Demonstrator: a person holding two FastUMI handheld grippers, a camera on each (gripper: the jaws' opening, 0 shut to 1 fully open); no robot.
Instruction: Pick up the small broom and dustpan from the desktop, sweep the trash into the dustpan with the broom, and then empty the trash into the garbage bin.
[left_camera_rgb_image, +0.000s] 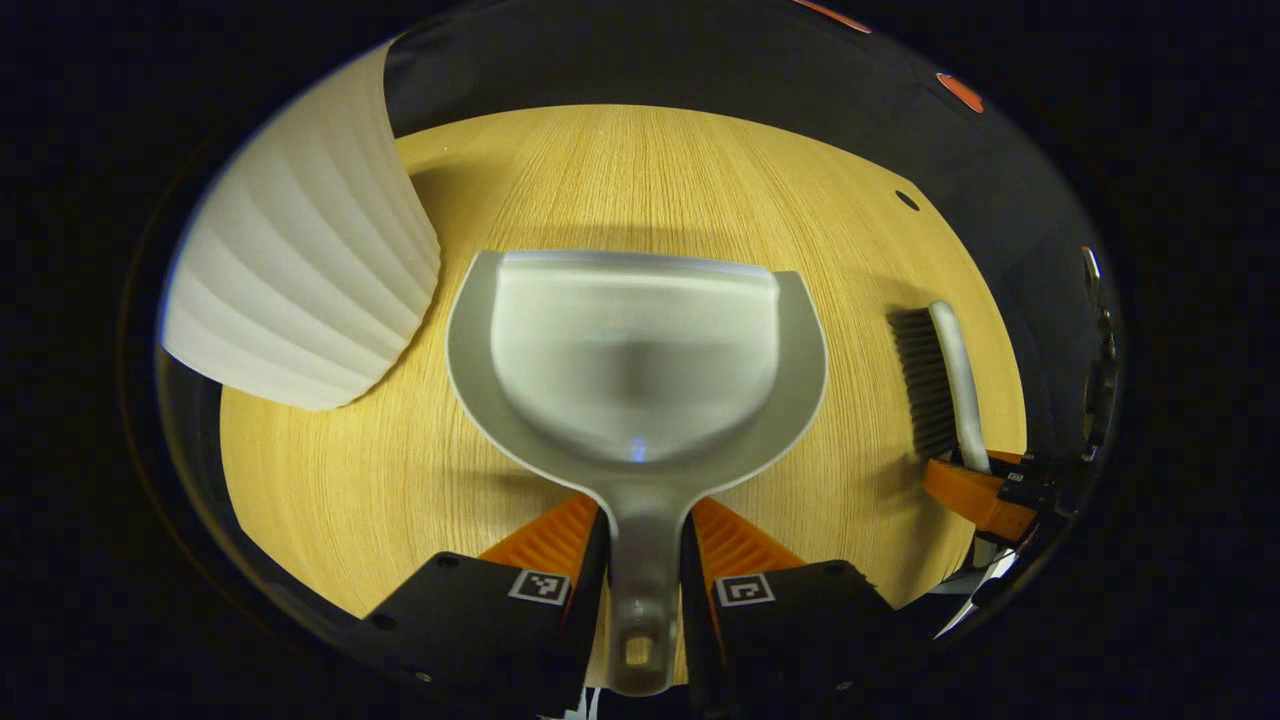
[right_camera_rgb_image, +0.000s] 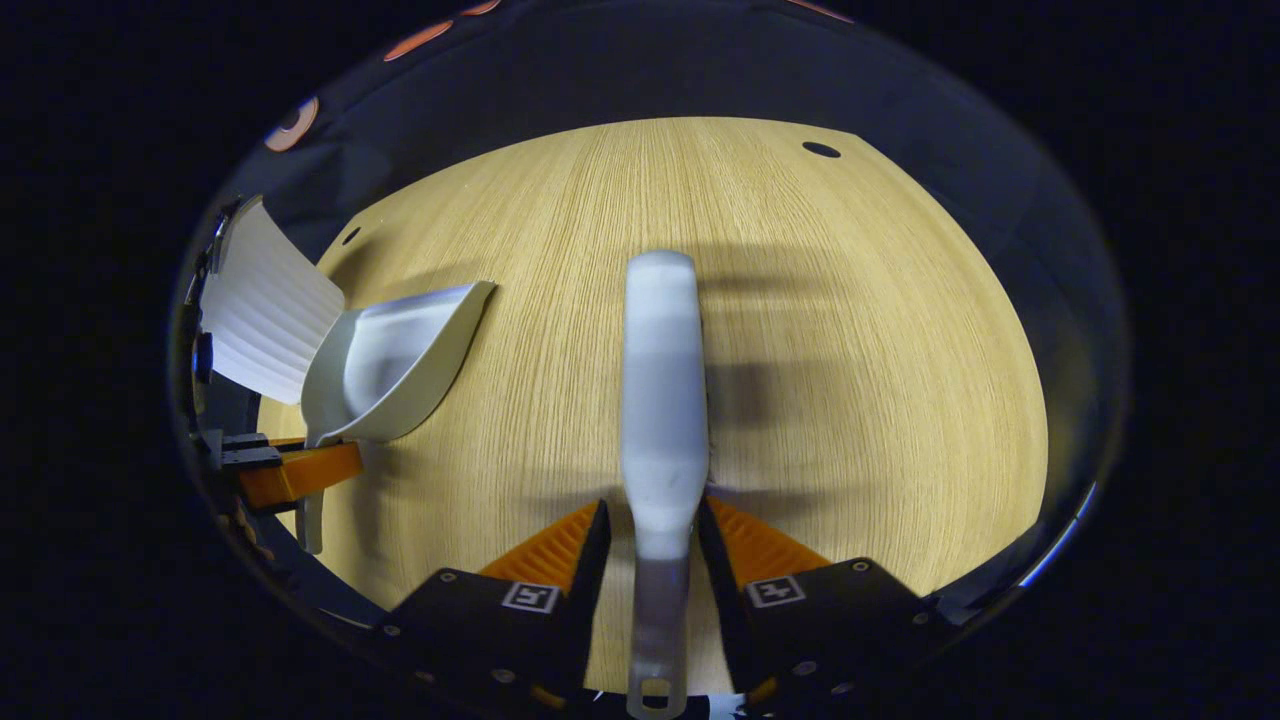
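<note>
A grey dustpan (left_camera_rgb_image: 636, 350) hangs level above the wooden desktop (left_camera_rgb_image: 640, 180), and my left gripper (left_camera_rgb_image: 644, 530) is shut on its handle. The pan's inside holds no trash that I can see. To the right in the left gripper view, the small broom (left_camera_rgb_image: 940, 380) shows its dark bristles and white back, held by the other gripper (left_camera_rgb_image: 985, 490). In the right gripper view, my right gripper (right_camera_rgb_image: 652, 525) is shut on the broom (right_camera_rgb_image: 660, 400), whose white back points away from me. The dustpan (right_camera_rgb_image: 390, 360) is at the left there, held by the left gripper (right_camera_rgb_image: 295, 470).
A white ribbed garbage bin (left_camera_rgb_image: 300, 270) stands at the left, close beside the dustpan, and appears at the far left in the right gripper view as the bin (right_camera_rgb_image: 265, 300). The desktop (right_camera_rgb_image: 850, 330) has small dark holes near its far edge.
</note>
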